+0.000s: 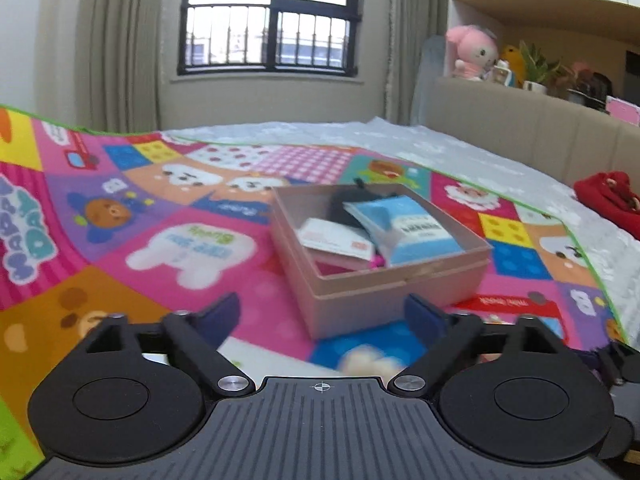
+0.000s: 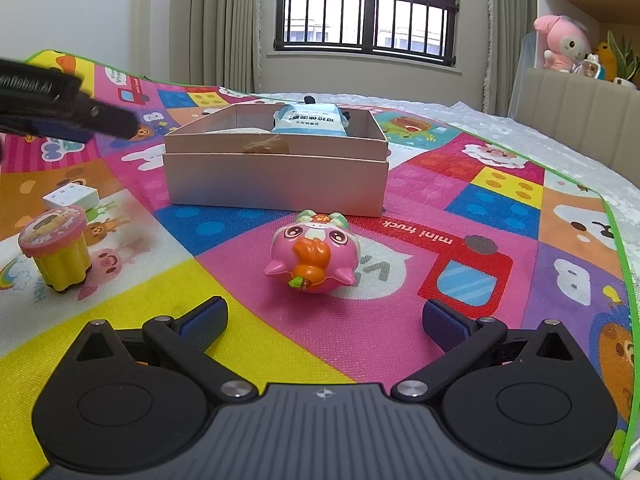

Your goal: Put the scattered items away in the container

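Note:
A pale pink box sits on the colourful play mat. Inside it lie a blue-and-white packet, a white card and a dark item. My left gripper is open just short of the box's near corner, and nothing is between its pads. In the right wrist view the same box stands ahead, and a pink cartoon toy lies on the mat in front of it. My right gripper is open just behind that toy, apart from it. A yellow cup with a pink lid and a white block stand at the left.
A blurred black finger of my left gripper reaches in from the left, beside the box. The mat's green edge meets a grey bedspread. A red cloth lies by the beige headboard. Plush toys sit on a shelf.

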Demonstrator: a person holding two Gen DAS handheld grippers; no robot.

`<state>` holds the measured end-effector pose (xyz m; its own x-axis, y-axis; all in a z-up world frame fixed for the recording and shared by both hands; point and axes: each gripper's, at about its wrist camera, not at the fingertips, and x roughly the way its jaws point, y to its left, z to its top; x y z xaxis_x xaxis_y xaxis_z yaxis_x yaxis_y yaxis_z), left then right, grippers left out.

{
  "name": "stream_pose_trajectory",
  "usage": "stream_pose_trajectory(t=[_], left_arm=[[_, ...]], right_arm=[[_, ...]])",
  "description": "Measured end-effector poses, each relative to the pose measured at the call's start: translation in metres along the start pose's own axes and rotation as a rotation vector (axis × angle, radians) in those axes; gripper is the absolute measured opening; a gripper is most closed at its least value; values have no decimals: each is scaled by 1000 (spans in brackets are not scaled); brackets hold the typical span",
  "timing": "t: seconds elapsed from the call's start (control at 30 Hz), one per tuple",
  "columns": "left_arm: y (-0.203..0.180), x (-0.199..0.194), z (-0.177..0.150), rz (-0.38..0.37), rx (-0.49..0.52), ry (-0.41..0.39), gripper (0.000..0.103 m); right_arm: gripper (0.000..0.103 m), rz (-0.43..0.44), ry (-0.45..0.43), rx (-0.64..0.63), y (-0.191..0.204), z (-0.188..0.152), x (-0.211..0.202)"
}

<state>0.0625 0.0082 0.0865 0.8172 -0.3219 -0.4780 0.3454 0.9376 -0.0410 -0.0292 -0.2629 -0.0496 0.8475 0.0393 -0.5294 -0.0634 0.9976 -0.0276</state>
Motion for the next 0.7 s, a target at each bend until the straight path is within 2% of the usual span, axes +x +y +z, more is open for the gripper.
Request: stream_pose_trajectory(t=[0.1,0.2,0.3,0.37,0.47,0.53,0.57,0.6,0.63,0.7], left_arm=[[28,5,-4,107,-1,29,98],[66,24,-18,202,-41,137,98],[88,39,-30,261,-73,195,98],[96,47,-34,255,-95,206,98],[98,51,-36,192,-108,201,99],[94,58,-37,192,-93,206,99],[92,59,-37,205,-85,208,98],[89,59,-37,221,-75,207,89],[85,57,-37,230,-67,202,87],[76,53,-37,203,-73,200,87]], right_arm=[[103,6,0,5,-1,0,1],[103,13,0,12,-3,0,1],[103,14,0,12,-3,0,2],[103,17,1,14,-4,0,2],[103,19,1,15,-4,0,2],[103,22,1,17,-4,0,2],[103,23,1,18,-4,0,2],[103,23,1,18,-4,0,2],[103,22,1,17,-4,0,2],[103,22,2,17,-4,0,2]])
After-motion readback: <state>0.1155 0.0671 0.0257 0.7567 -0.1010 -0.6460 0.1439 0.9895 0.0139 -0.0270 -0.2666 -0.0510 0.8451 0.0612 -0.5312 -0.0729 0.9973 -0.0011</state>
